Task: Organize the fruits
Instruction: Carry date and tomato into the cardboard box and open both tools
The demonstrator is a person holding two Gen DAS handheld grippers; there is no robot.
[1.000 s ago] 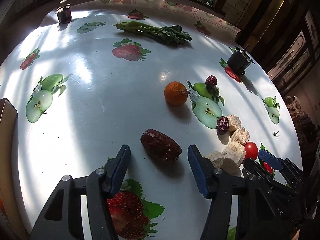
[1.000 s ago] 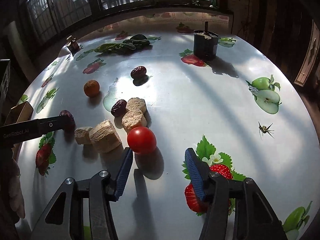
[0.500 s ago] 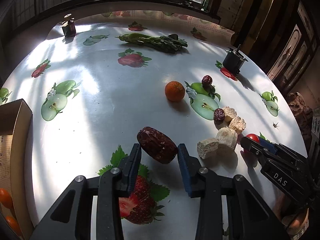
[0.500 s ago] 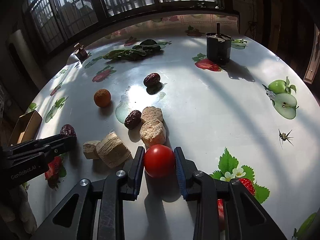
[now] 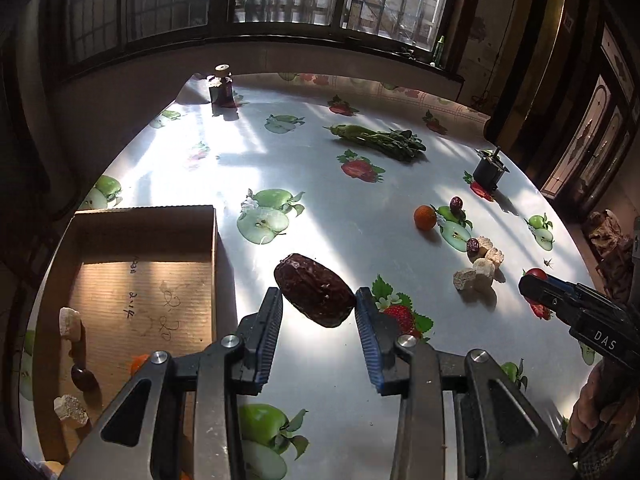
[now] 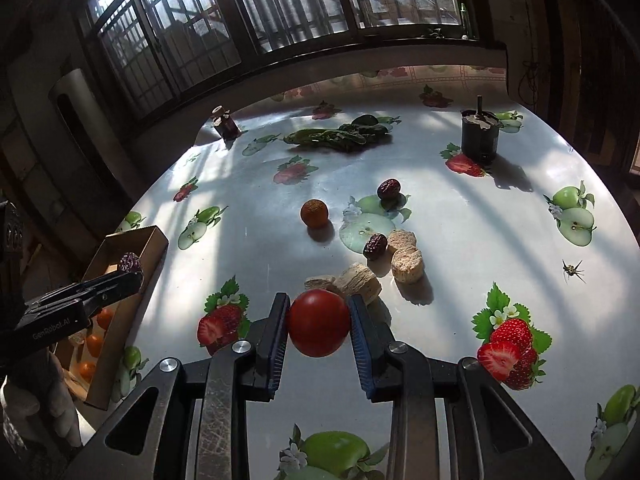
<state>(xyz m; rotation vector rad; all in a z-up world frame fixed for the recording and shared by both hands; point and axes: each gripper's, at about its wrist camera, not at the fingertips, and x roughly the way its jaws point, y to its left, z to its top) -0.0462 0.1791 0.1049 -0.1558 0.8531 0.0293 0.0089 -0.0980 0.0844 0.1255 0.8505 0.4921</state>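
My left gripper (image 5: pixel 316 300) is shut on a big dark red date (image 5: pixel 315 290), held above the table just right of an open cardboard box (image 5: pixel 140 216). The box holds beige chunks, a dark date and small oranges. My right gripper (image 6: pixel 319 322) is shut on a red tomato (image 6: pixel 319 322), lifted off the table. Behind it lie an orange (image 6: pixel 314 213), two dark dates (image 6: pixel 375 246) (image 6: pixel 389 189) and several beige chunks (image 6: pixel 407 264). In the right wrist view the left gripper (image 6: pixel 130 276) with its date hangs over the box (image 6: pixel 132 240).
The round table (image 5: pixel 352 400) has a shiny fruit-print cover. A bunch of greens (image 5: pixel 380 138) lies at the back. A small jar (image 5: pixel 221 86) and a black cup (image 6: pixel 480 136) stand near the far edge. A gloved hand (image 6: pixel 36 412) shows at lower left.
Both grippers closed, the left on the big date and the right on the tomato, then lifted them. The left one swung leftward, bringing the cardboard box into view.
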